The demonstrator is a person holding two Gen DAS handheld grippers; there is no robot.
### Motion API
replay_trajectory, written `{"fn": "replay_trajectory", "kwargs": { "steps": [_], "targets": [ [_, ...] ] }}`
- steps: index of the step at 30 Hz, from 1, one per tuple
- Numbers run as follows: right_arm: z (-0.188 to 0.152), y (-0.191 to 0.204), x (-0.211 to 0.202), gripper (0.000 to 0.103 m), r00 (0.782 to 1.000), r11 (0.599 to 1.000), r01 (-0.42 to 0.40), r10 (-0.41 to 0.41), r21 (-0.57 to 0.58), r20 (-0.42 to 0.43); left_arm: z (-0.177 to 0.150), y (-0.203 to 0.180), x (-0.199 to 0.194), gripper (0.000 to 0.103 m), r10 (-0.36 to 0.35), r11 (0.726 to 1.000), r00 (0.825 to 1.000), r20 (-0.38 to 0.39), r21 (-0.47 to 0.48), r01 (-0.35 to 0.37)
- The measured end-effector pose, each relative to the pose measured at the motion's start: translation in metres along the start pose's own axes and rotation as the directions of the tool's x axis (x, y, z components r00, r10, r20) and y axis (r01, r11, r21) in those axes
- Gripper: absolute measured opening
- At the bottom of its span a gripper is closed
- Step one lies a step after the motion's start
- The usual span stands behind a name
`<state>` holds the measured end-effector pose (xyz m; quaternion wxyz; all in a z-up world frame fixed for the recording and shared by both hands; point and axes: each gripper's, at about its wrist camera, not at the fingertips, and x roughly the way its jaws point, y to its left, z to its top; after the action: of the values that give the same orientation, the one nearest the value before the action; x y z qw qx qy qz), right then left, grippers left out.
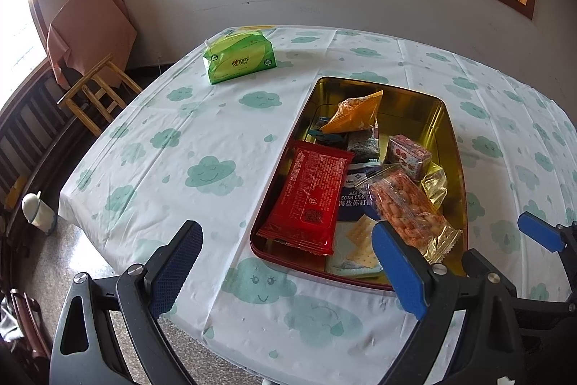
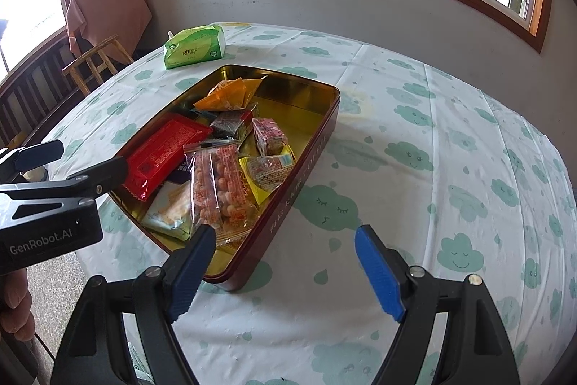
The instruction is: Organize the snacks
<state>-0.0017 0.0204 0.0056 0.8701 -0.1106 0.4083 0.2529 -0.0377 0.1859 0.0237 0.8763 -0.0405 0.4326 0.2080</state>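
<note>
A gold-lined red tin (image 1: 450, 147) (image 2: 306, 165) on the cloud-print tablecloth holds several snacks: a red packet (image 1: 313, 193) (image 2: 162, 154), a clear peanut bag (image 1: 407, 208) (image 2: 220, 183), an orange pouch (image 1: 357, 112) (image 2: 227, 92), a small pink box (image 1: 409, 154) (image 2: 268, 134) and a blue cracker pack (image 1: 355, 201). My left gripper (image 1: 288, 269) is open and empty, just in front of the tin's near edge. My right gripper (image 2: 285, 273) is open and empty, at the tin's near right corner.
A green tissue pack (image 1: 238, 58) (image 2: 194, 47) lies at the table's far left. A wooden stool (image 1: 97, 92) and a cloth-draped chair (image 1: 90, 27) stand off the table's left side. A white cup (image 1: 38, 211) sits on the floor.
</note>
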Motion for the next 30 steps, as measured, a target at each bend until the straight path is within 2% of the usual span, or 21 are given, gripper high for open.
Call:
{"fn": "replay_trajectory", "kwargs": {
  "steps": [30],
  "targets": [
    [-0.005, 0.003, 0.01, 0.082, 0.999, 1.0, -0.002, 0.002, -0.009, -0.034, -0.001, -0.011, 0.006, 0.094, -0.023, 1.0, 0.999, -0.022, 0.019, 0.024]
  ]
}}
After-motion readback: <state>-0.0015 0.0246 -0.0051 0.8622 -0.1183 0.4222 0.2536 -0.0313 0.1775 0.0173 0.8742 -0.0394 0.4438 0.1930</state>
